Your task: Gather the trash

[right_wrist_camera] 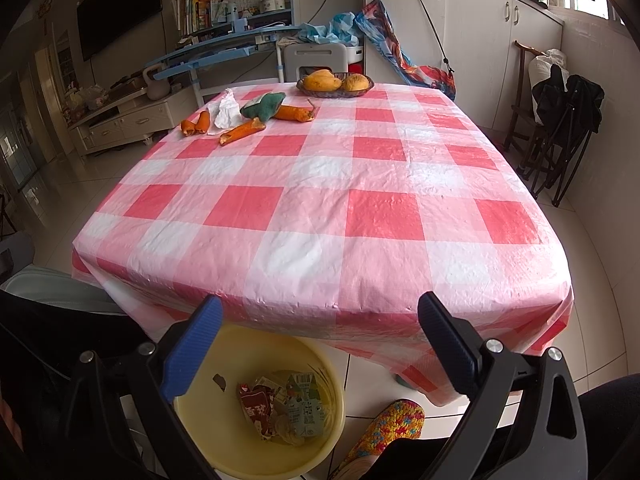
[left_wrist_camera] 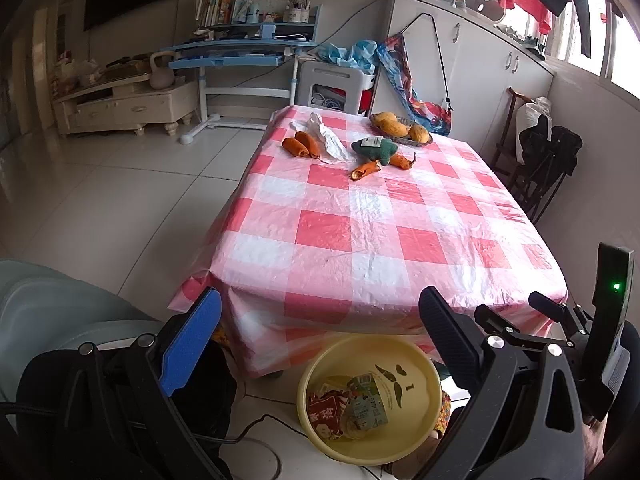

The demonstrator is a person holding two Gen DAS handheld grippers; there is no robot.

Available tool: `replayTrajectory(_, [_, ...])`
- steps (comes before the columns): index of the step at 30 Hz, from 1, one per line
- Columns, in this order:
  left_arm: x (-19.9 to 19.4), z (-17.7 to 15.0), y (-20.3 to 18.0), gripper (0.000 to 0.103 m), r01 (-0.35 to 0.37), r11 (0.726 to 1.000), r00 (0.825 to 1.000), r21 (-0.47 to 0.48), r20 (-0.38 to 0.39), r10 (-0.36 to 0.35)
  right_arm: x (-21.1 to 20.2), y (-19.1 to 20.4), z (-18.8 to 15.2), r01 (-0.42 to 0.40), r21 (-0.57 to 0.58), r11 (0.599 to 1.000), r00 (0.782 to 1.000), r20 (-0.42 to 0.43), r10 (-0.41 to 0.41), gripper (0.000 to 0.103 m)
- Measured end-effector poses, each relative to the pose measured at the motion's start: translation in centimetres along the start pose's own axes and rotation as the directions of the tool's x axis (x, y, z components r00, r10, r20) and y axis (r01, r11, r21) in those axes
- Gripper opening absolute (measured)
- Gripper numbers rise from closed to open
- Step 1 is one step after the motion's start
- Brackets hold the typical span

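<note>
Left gripper (left_wrist_camera: 320,340) and right gripper (right_wrist_camera: 320,344) gape wide, holding nothing. Peels (right_wrist_camera: 240,131) and tissue (right_wrist_camera: 226,114) lie at the table's (right_wrist_camera: 320,208) 11 o'clock; bin (right_wrist_camera: 224,424) at 6 holds wrappers (right_wrist_camera: 280,408).

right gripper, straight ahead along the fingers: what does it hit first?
Likely the near edge of the checked tablecloth. The right gripper is open and empty, above the yellow bin. Depth is unclear, so it might skim over the tabletop instead.
</note>
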State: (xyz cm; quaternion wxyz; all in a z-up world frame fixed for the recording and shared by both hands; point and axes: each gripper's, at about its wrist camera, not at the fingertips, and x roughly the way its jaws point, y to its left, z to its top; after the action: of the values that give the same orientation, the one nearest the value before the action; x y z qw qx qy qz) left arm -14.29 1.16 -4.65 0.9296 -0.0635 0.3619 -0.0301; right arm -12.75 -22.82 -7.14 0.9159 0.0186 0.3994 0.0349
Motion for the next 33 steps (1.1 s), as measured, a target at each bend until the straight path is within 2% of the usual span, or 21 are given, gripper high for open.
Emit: replayTrajectory(33, [0.07,-0.13,-0.35,0.096,-0.010,1.000,1.000,0.024,-0.025,0.010,0.15,0.22,-0.28,0.003,-0.003,1.000,1.000,-0.005,-0.003,0.094])
